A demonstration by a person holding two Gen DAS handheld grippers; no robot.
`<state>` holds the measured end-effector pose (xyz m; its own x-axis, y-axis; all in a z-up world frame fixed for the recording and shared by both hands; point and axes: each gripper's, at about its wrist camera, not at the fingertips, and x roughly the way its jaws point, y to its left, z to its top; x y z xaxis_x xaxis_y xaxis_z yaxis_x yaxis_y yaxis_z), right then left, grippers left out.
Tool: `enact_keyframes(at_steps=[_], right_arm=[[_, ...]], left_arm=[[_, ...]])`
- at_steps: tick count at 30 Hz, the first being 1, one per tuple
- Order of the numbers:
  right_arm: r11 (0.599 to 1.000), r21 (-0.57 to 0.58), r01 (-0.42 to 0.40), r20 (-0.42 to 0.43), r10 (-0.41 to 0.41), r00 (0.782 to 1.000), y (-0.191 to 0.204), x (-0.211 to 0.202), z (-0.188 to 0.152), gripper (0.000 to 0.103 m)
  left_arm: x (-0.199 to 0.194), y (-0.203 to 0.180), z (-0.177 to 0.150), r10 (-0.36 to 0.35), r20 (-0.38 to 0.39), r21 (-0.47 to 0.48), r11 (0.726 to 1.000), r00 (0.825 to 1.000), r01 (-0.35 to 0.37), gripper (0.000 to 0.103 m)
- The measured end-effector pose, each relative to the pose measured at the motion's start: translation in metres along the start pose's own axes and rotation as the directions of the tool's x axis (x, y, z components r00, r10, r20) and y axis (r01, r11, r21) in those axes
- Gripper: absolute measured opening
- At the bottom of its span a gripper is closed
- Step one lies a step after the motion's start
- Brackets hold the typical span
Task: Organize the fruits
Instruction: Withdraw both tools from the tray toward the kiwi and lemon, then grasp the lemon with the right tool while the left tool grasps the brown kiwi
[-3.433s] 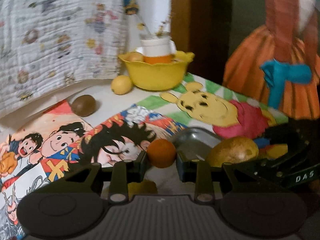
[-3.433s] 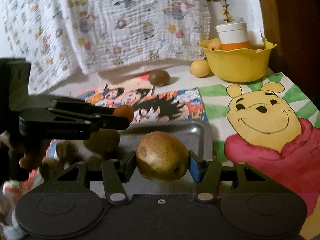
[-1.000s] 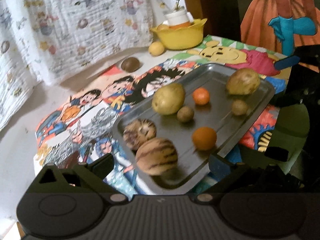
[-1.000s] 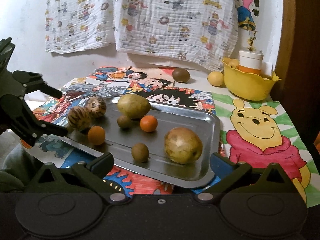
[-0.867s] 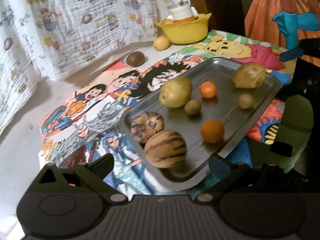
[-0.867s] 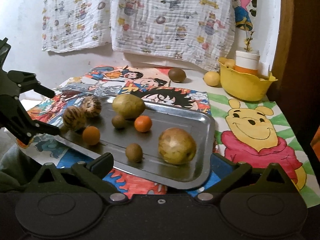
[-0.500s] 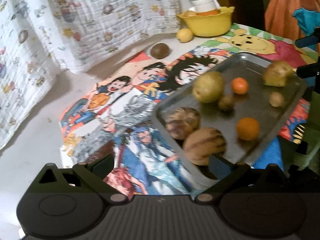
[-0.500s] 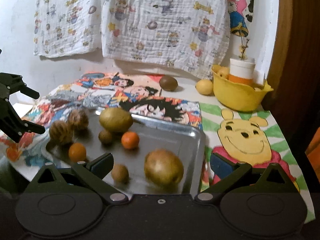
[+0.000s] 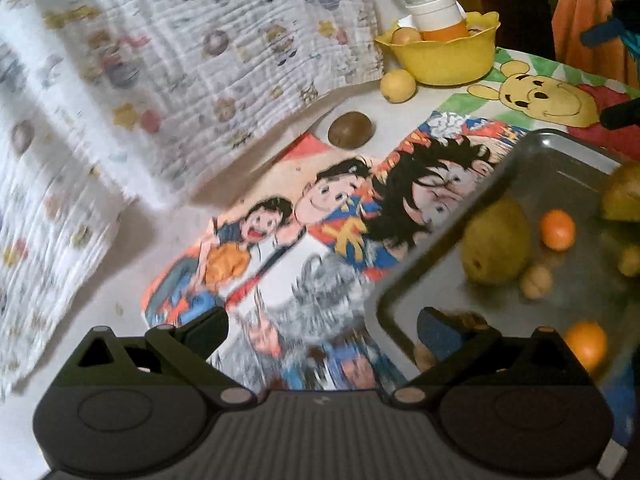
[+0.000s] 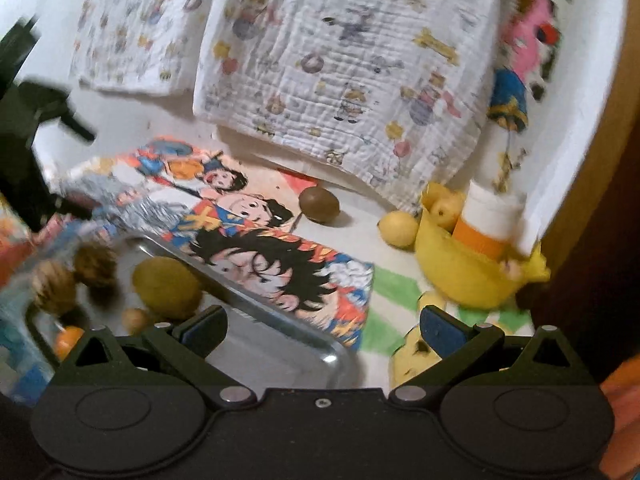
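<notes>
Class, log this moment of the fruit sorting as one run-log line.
left gripper: open, empty | right gripper: open, empty | metal tray: holds several fruits | brown fruit, yellow fruit: off tray, beside yellow bowl

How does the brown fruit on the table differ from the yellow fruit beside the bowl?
The brown fruit is dark and dull; the yellow fruit is bright and pale. The brown fruit lies apart from the yellow bowl; the yellow fruit sits right beside it. Both are roundish and lie outside the tray.

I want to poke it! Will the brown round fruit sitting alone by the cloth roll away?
Probably: the brown fruit looks rounded and sits loose on the flat table, nothing touching it. Its slightly oval shape may make it wobble off sideways.
</notes>
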<state>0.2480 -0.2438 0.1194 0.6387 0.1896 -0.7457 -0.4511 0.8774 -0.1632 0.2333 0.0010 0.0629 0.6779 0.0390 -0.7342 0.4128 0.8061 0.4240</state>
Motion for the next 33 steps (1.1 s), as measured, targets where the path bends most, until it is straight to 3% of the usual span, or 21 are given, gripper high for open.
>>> enact_keyframes(at_steps=[8,12,15,19,24,27,33], right_arm=[[0.952,-0.299,0.058,-0.056,-0.079,0.995,-0.009,0.049,0.028,0.102],[0.866,-0.498,0.048,-0.079,-0.1,0.992,-0.003,0.079,0.04,0.102],[0.8,-0.6,-0.009,-0.106,-0.068,0.992,-0.002,0.104,0.052,0.102],[0.721,-0.685,-0.104,-0.197,-0.046,0.979,-0.005,0.144,0.07,0.102],[0.621,-0.758,-0.2,-0.313,-0.077,0.947,-0.011,0.2,0.095,0.102],[0.61,-0.763,-0.214,-0.345,-0.104,0.933,-0.016,0.232,0.11,0.102],[0.541,-0.797,-0.269,-0.414,-0.165,0.895,-0.015,0.285,0.124,0.101]], left_arm=[[0.061,0.006,0.048,-0.025,0.079,0.067,0.998,0.997,0.02,0.103],[0.094,0.006,0.068,-0.031,0.151,0.09,0.996,0.988,0.018,0.103],[0.116,0.012,0.08,-0.052,0.206,0.08,0.996,0.977,0.036,0.103],[0.145,0.029,0.091,-0.103,0.298,0.036,0.995,0.949,0.096,0.103],[0.175,0.027,0.103,-0.179,0.358,0.138,0.981,0.916,0.138,0.103],[0.192,0.024,0.109,-0.209,0.361,0.146,0.975,0.909,0.167,0.103],[0.225,0.029,0.118,-0.232,0.354,0.075,0.973,0.906,0.219,0.102]])
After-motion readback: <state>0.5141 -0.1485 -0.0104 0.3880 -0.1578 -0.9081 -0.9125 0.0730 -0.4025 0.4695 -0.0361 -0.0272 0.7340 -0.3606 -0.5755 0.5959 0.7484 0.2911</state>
